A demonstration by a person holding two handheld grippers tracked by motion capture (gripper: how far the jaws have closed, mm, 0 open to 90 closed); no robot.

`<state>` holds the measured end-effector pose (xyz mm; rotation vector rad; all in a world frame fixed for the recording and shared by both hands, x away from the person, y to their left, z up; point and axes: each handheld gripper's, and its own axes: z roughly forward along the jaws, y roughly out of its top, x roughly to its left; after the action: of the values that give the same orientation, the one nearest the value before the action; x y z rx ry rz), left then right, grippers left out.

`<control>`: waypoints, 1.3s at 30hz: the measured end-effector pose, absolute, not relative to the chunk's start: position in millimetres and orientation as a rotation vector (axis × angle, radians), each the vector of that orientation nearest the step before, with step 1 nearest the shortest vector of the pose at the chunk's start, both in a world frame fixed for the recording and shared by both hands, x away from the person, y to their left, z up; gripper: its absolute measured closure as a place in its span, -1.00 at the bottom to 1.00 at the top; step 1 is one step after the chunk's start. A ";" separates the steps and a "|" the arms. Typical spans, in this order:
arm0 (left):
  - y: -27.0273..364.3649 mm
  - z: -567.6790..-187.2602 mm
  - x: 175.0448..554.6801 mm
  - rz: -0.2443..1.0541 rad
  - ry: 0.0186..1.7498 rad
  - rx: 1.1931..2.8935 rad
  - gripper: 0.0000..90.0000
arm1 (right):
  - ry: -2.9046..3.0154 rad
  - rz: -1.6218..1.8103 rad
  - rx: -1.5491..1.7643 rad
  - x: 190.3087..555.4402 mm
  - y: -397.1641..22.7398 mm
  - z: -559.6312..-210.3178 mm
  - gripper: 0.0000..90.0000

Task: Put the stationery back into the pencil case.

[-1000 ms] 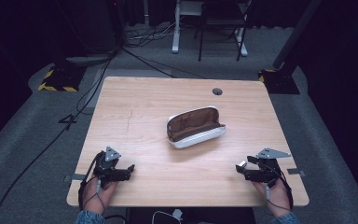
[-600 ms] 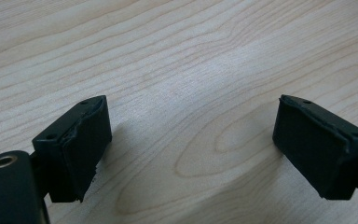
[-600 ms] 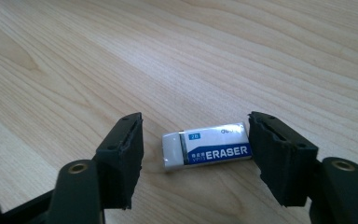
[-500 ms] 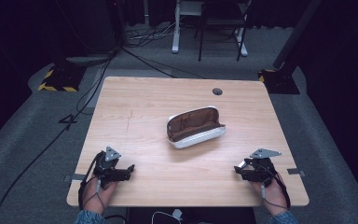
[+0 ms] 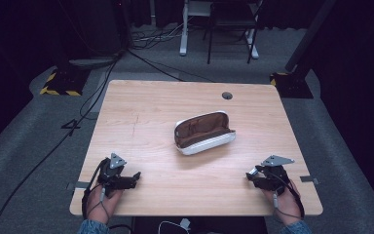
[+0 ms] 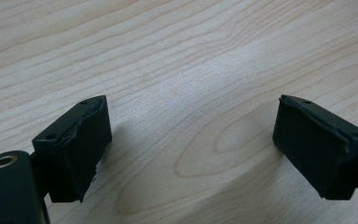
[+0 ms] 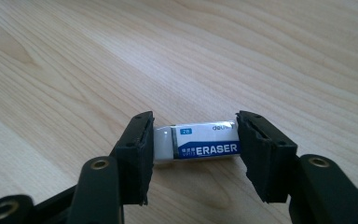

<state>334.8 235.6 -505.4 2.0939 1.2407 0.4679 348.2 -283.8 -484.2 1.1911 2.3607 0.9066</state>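
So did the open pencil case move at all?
No. The pencil case lies where it was, just below the table's round hole in the high view.

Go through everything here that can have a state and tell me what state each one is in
eraser: lying on the table, clamped end to end between the right gripper's pads
right gripper: jaws have just been closing, now shut on the eraser
left gripper: open, nothing between its jaws
pencil case: open, lying mid-table

The small white rectangular eraser (image 7: 196,144) carries "ERASER" in white on its blue band, "2B" in a blue box above, and "deli" at the top edge.
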 end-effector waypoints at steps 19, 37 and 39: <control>235.6 -505.4 335.0 0.470 1.239 2.094 -0.74 | 2.325 1.059 1.143 341.9 -284.9 -444.1 0.06; 235.6 -505.5 334.9 0.471 1.239 2.094 -0.74 | 2.332 1.119 1.083 357.9 -272.6 -409.6 0.06; 235.7 -505.4 334.9 0.472 1.238 2.095 -0.74 | 2.340 1.138 1.073 364.0 -266.5 -402.7 0.06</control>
<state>334.9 235.7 -505.4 2.0951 1.2383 0.4723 364.0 -266.5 -402.7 1.0733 2.3395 1.1382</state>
